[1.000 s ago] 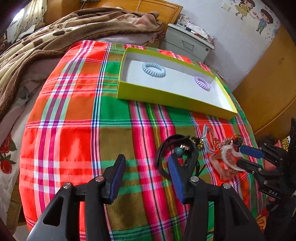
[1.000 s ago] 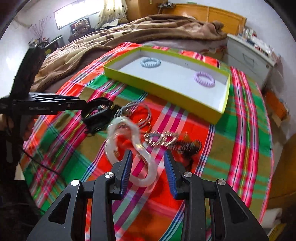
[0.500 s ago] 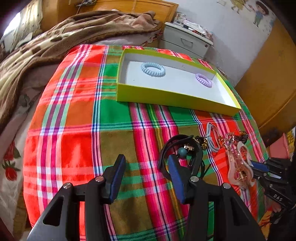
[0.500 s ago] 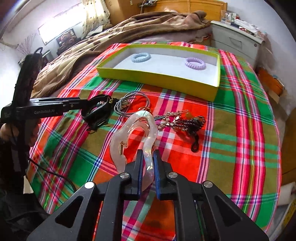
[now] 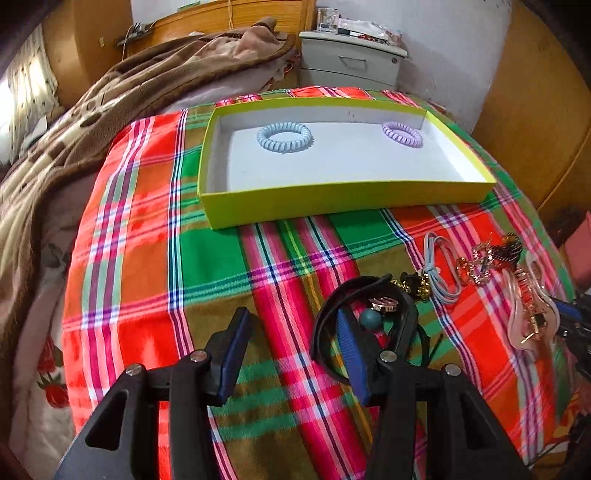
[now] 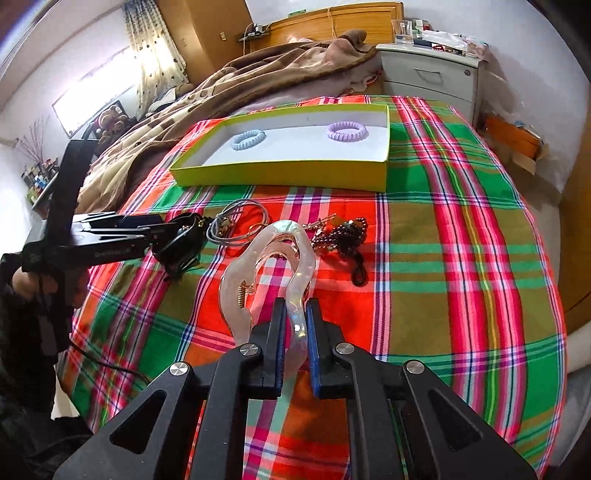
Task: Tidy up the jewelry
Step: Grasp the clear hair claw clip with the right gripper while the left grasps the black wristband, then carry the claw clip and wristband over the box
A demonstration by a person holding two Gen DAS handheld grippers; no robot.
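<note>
Right gripper (image 6: pixel 295 332) clamped on one arm of translucent hair claw (image 6: pixel 269 254), claw over plaid cloth (image 6: pixel 461 258), short of yellow tray (image 6: pixel 280 173). Claw judged light, rigid, glossy-slippery, brittle; spring hinge beside grip. Left gripper (image 5: pixel 291 354) jaws wide apart, empty, beside black band (image 5: pixel 369 295).

Bed (image 6: pixel 461 258) under a plaid cover, the landmark. Brown blanket (image 6: pixel 258 74) heaped behind it, wooden headboard (image 6: pixel 332 18) further back. White nightstand (image 6: pixel 432 74) at its far right corner (top cluttered). Curtained window (image 6: pixel 110 85) to its left, bright daylight.
</note>
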